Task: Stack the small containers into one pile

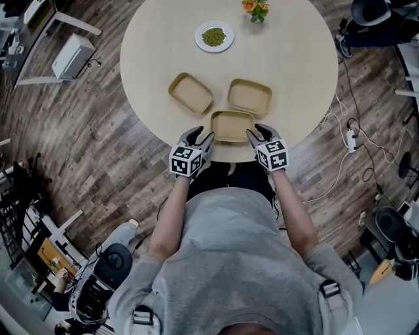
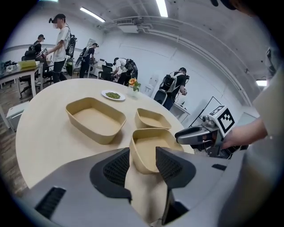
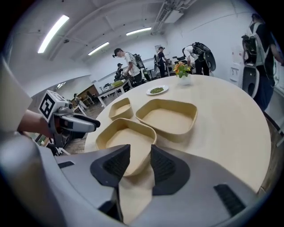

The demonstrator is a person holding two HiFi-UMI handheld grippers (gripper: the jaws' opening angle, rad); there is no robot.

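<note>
Tan moulded trays, three small containers of one rounded-rectangle form, lie open side up and unstacked on the round pale worktop. The near container is at the edge closest to the person. The left container and right container lie just behind it, close together but apart. Beyond them, well clear, are a white plate carrying something green, likely peas, and a vase of orange flowers. The left hand-held gripper is at the near container's left front corner and the right hand-held gripper at its right front corner. In each gripper view the jaws stand apart with that corner showing in the gap; the pads do not press on the wall and nothing is held. Judgement on handling: the walls look thin, matt and sloped outward with a small rim, probably pulp or light plastic. That suggests very light, stiffest at the corners, springy mid-wall, not fragile but easy to dent, and prone to skid on the smooth worktop if nudged. All are empty, so no spill concern. Best hold, as I judge it: pinch the wall at the rim near a corner, one pad inside and one outside, with a light squeeze. The tapered sides should nest once the long sides are lined up; the left container lies turned relative to the near one.
</note>
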